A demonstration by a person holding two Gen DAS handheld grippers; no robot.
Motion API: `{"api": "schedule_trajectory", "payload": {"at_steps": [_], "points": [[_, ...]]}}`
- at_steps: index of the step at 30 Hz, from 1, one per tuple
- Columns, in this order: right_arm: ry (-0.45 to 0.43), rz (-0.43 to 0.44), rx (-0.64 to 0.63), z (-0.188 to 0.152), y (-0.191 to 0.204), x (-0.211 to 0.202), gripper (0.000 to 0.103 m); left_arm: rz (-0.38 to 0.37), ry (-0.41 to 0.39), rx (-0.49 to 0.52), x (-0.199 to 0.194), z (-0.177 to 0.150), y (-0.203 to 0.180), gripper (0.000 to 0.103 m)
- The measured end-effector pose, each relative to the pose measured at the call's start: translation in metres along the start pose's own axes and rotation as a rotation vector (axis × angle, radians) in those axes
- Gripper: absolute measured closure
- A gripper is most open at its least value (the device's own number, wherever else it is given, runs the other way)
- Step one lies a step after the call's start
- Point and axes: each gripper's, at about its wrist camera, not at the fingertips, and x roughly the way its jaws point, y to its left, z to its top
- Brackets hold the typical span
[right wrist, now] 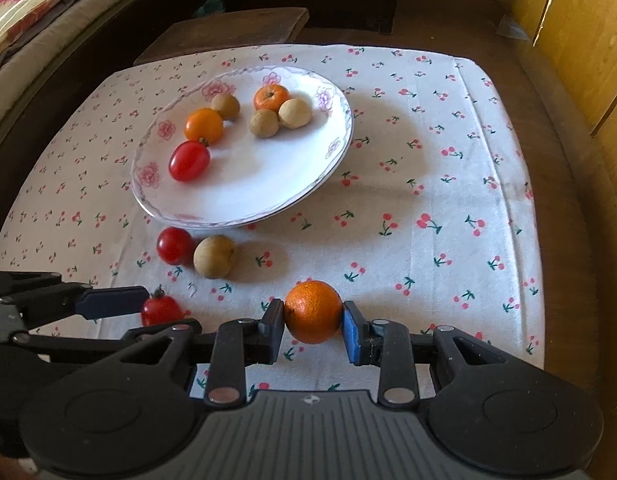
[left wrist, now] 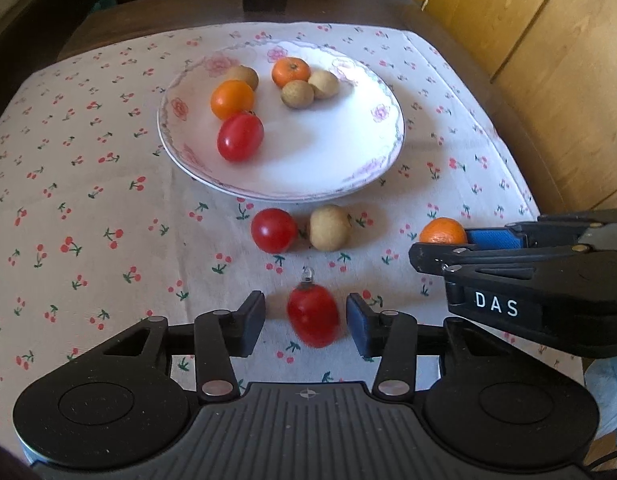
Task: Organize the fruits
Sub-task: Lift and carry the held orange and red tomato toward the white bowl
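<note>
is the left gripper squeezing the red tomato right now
No, the left gripper is open, with the red tomato lying loose between its fingers.

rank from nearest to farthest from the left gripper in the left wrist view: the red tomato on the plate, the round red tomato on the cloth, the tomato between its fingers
From the left gripper:
1. Tomato between its fingers, on the cloth, pads clear of it.
2. Round red tomato, on the cloth just short of the plate.
3. Red tomato on the plate, by the plate's left edge.

My black tool [right wrist: 313,326] has one blue pad; the tablecloth [right wrist: 428,168] is white with red cherries, the plate [left wrist: 340,184] white, rimmed in pink flowers.
</note>
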Motion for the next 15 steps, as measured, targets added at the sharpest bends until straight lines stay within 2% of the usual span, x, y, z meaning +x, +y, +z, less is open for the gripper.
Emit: {"api": "schedule_trajectory", "payload": {"at_steps": [9, 15], "points": [[0.002, 0.004, -0.005, -0.004, -0.006, 0.0, 0.071, 0.024, -0.009, -0.023, 0.002, 0.002, -0.007, 0.052], [0.005, 0.007, -0.003, -0.004, -0.011, 0.001, 0.071, 0.069, -0.017, 0.02, 0.003, -0.003, -0.012, 0.062]]}}
